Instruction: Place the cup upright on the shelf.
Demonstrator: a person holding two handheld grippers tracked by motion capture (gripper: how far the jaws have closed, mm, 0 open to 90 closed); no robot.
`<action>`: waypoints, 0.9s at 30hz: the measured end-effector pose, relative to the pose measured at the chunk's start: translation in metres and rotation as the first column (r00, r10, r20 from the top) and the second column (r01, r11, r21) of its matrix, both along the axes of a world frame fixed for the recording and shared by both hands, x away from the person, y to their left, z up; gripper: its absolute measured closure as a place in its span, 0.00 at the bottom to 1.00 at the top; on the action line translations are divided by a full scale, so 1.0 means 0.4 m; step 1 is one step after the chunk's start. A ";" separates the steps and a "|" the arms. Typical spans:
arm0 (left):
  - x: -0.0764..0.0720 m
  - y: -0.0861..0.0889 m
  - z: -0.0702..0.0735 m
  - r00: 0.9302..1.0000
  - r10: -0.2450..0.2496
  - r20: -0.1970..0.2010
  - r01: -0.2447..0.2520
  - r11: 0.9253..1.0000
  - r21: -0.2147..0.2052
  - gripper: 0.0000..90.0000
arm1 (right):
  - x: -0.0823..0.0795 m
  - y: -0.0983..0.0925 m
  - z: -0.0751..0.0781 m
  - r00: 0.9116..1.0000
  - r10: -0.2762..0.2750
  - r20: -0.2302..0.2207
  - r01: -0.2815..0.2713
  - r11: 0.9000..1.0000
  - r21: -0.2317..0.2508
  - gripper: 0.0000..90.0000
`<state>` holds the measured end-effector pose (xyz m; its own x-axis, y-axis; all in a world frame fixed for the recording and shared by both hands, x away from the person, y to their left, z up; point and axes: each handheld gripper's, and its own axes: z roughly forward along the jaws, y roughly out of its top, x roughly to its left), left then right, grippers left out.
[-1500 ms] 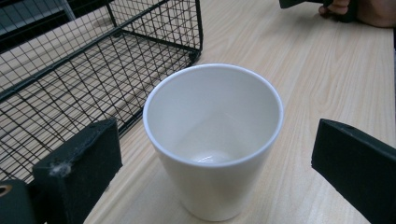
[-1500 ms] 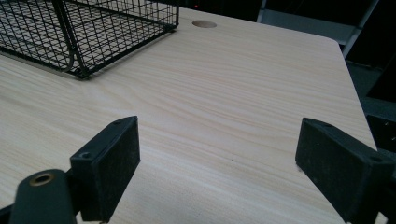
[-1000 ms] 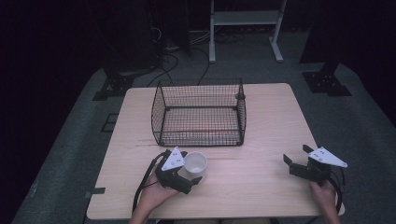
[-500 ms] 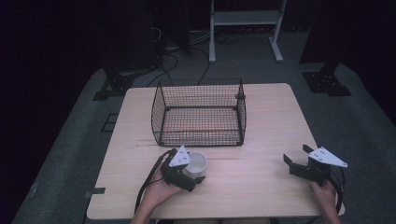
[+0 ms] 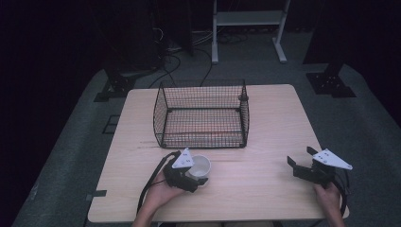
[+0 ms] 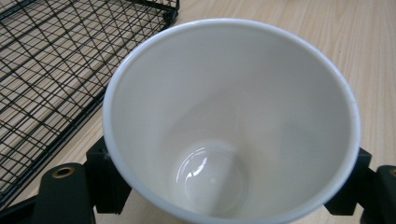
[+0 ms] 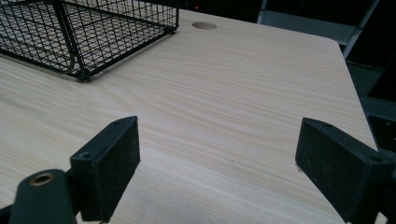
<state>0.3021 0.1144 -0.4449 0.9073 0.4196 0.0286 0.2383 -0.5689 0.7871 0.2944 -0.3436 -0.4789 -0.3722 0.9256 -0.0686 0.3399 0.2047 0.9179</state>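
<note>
My left fingers (image 5: 198, 176) have just closed on the white cup (image 5: 199, 166), pressing its 2 sides; it stands upright on the surface (image 5: 265, 123), the wire basket (image 5: 201, 116) just beyond. My right fingers (image 5: 302, 161) gape wide, holding nothing.

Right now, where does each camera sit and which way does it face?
High view: above the person's side, looking forward and down at the table; both hands and claws show.
Left gripper view: on the left claw, looking into the white cup it clamps; jaw pads show.
Right gripper view: on the right claw, open, facing across bare tabletop.
All share the wire basket.
</note>
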 end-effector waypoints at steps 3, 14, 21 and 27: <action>-0.001 -0.004 0.009 1.000 -0.011 0.008 0.011 1.000 0.003 0.23 | 0.000 0.000 0.000 1.000 -0.002 0.001 0.002 1.000 0.002 0.15; 0.012 0.009 0.060 0.999 -0.025 0.048 0.028 0.998 -0.056 0.23 | 0.000 -0.001 0.000 1.000 -0.006 0.001 0.006 1.000 0.005 0.14; 0.012 0.011 0.074 0.998 -0.049 0.042 0.052 0.997 -0.051 0.23 | 0.000 -0.003 0.000 1.000 -0.007 0.000 0.007 1.000 0.009 0.15; 0.020 0.012 0.085 0.997 -0.066 0.031 0.068 0.996 -0.050 0.23 | 0.001 -0.003 0.000 1.000 -0.010 0.000 0.010 1.000 0.010 0.15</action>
<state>0.3102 0.1190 -0.4108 0.9324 0.3596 0.0351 0.1779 -0.5414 0.8217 0.2946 -0.3447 -0.4789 -0.3632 0.9298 -0.0596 0.3418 0.1925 0.9198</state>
